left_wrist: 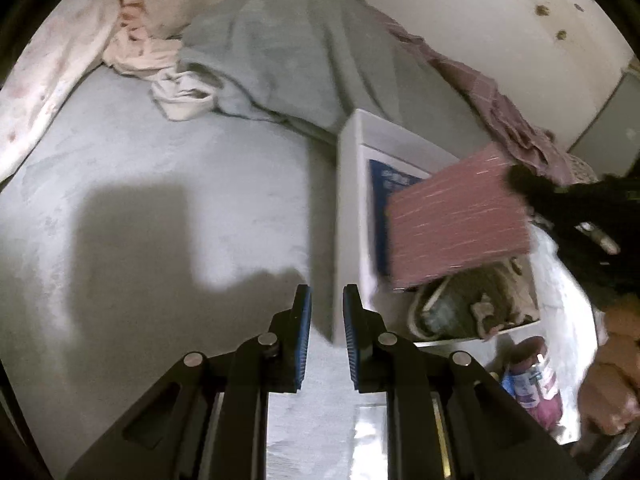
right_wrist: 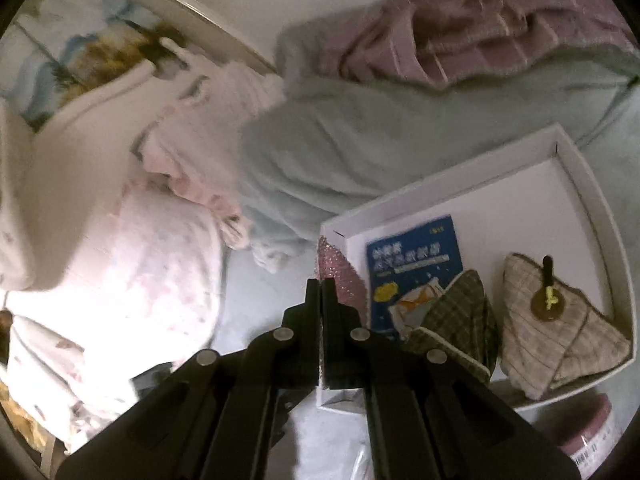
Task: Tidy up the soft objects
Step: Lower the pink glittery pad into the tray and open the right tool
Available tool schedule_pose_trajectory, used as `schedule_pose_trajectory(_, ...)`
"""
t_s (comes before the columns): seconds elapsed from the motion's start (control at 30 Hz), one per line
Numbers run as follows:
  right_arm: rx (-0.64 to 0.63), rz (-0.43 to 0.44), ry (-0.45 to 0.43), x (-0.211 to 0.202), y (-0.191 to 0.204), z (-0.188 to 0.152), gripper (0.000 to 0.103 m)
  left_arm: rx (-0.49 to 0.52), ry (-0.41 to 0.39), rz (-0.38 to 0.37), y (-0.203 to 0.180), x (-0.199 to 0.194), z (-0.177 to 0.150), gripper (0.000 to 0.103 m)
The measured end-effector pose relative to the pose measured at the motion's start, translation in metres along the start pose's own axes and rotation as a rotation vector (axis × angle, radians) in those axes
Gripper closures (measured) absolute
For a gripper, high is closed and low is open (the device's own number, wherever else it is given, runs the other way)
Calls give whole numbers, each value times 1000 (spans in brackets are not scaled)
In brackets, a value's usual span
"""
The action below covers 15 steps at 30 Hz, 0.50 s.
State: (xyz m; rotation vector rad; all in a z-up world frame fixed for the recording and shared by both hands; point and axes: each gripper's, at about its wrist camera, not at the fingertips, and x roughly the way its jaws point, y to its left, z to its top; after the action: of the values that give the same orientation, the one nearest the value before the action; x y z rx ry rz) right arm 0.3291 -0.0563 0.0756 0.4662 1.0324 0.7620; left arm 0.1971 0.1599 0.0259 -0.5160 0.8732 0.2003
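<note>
A white box [right_wrist: 576, 184] stands on the pale green bed; it also shows in the left wrist view [left_wrist: 348, 200]. Inside lie a blue leaflet [right_wrist: 412, 256], a green plaid folded cloth [right_wrist: 464, 312] and a beige plaid folded cloth [right_wrist: 560, 344] with a round pin on it. My right gripper [right_wrist: 322, 284] is shut on a pink glittery cloth [right_wrist: 340, 276] and holds it over the box's near-left corner. In the left wrist view the same pink cloth [left_wrist: 456, 220] hangs flat from the right gripper [left_wrist: 532, 188] above the box. My left gripper [left_wrist: 326, 296] is open and empty above the bed, left of the box.
A rumpled green blanket [left_wrist: 280, 48] and a mauve cloth [left_wrist: 508, 108] lie behind the box. A pale floral pillow [right_wrist: 132, 272] and pink clothes [left_wrist: 136, 48] lie to the left. A pink-and-blue tub [left_wrist: 532, 380] stands by the box's near side. A wall [left_wrist: 480, 8] runs behind the bed.
</note>
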Motion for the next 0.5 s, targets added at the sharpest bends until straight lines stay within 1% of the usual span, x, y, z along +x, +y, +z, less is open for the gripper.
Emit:
schedule_pose_trajectory(0.07,16,-12,-3,6,-11,-3,101,31,-17,53,-10,0,1,91)
schedule_pose_trajectory(0.1,21,-40,-12,7,-18,-4,101,45,-23,74,-14,0,2,91)
schedule_pose_trajectory(0.17,22,-99,-35,9,-25,-6,101,40,-28,82,-16,-2,3,91)
schedule_pose_trajectory(0.2,7,-140,-48,10,-28,-6,100,34,-34,57,-17,-4,3,91)
schedule_pose_trajectory(0.27,-24,-192,-54,11,-30,-4,97,31,-51,6,-20,-12,5,91)
schedule_pose_trajectory(0.33,-48,-206,-42,10,-31,0,97,53,-64,-25,-28,-17,6,91)
schedule_pose_trajectory(0.37,-50,-202,-38,5,-32,0,94,67,-57,-45,-33,-17,7,91)
schedule_pose_trajectory(0.43,-46,-200,-51,-10,-36,2,81,83,-30,-74,-42,-13,12,92)
schedule_pose_trajectory(0.47,-40,-223,-72,-23,-39,1,61,94,-4,-53,-48,-7,18,92)
schedule_pose_trajectory(0.5,-38,-242,-79,-27,-39,-1,39,101,11,-32,-52,-3,21,93)
